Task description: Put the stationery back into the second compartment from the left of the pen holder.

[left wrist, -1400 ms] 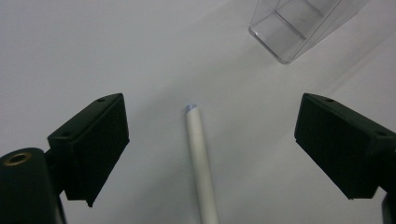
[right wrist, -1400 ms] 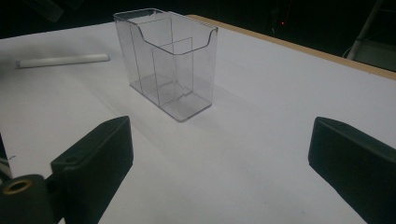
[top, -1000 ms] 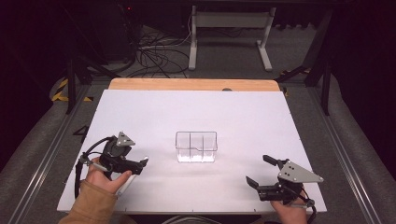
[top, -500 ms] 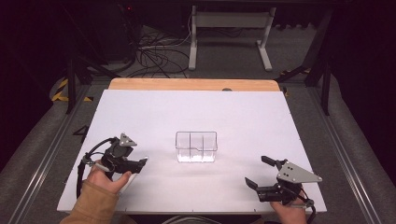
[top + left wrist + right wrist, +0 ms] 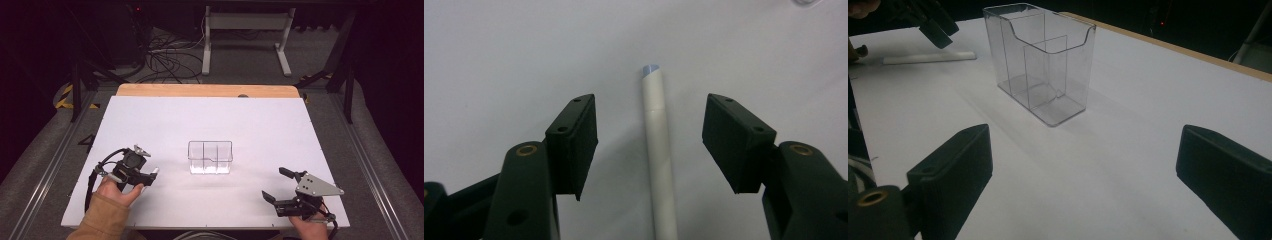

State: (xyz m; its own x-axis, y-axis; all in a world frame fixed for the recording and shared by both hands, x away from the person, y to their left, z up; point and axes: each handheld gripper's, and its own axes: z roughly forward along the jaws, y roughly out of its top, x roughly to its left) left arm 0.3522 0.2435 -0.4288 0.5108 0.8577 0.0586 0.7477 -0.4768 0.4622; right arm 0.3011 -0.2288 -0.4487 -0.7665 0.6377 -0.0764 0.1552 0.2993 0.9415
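The left gripper (image 5: pixel 649 145) straddles a slim white cylinder with a pale blue tip (image 5: pixel 656 150), perhaps a marker, lying flat on the white table (image 5: pixel 280 130). Its jaws, half-wide, have just been closing, with the cylinder between them but the pads not yet on it, lined up to pinch it across its width. The right gripper (image 5: pixel 280 185) rests wide apart and empty, facing the clear plastic compartment box (image 5: pixel 1040 62), probably the cylinder's destination
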